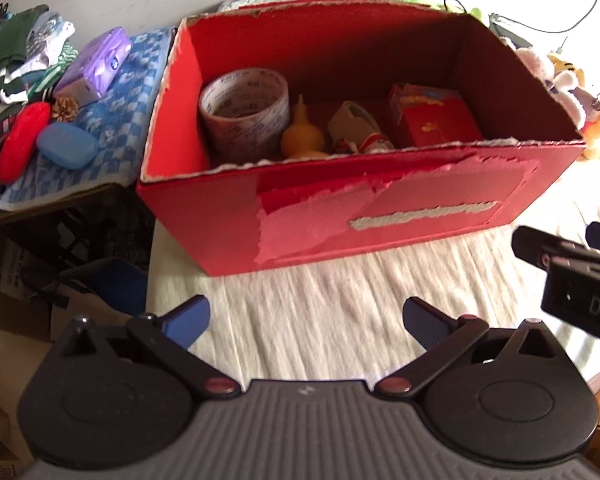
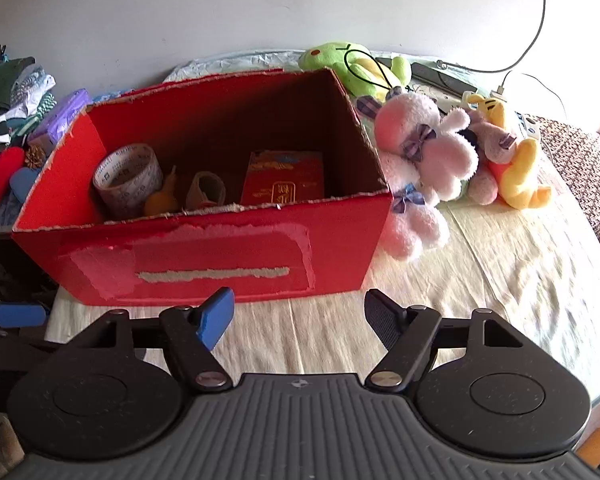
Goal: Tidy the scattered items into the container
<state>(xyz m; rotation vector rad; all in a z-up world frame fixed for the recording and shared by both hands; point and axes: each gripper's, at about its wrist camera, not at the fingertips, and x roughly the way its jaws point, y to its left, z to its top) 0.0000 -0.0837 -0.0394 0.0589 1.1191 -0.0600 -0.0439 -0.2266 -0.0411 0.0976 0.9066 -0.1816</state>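
From the left wrist, the left gripper (image 1: pixel 306 320) hung with jaws wide and empty over the cream cloth (image 1: pixel 320 300), facing the torn red cardboard box (image 1: pixel 380 216) holding a printed tape roll (image 1: pixel 245 114). From the right wrist, the right gripper (image 2: pixel 298 312) gaped empty too; a pink plush rabbit (image 2: pixel 428 152) lay just beside the box.

The open cardboard box (image 2: pixel 204 256) is showing bright red, with paler torn patches on its front. A blue-and-white checked cloth (image 1: pixel 120 120) is lying beside it. The plush rabbit (image 2: pixel 428 148) is looking pink and white, the plush frog (image 2: pixel 340 60) green, the plush bear (image 2: pixel 516 168) yellow.
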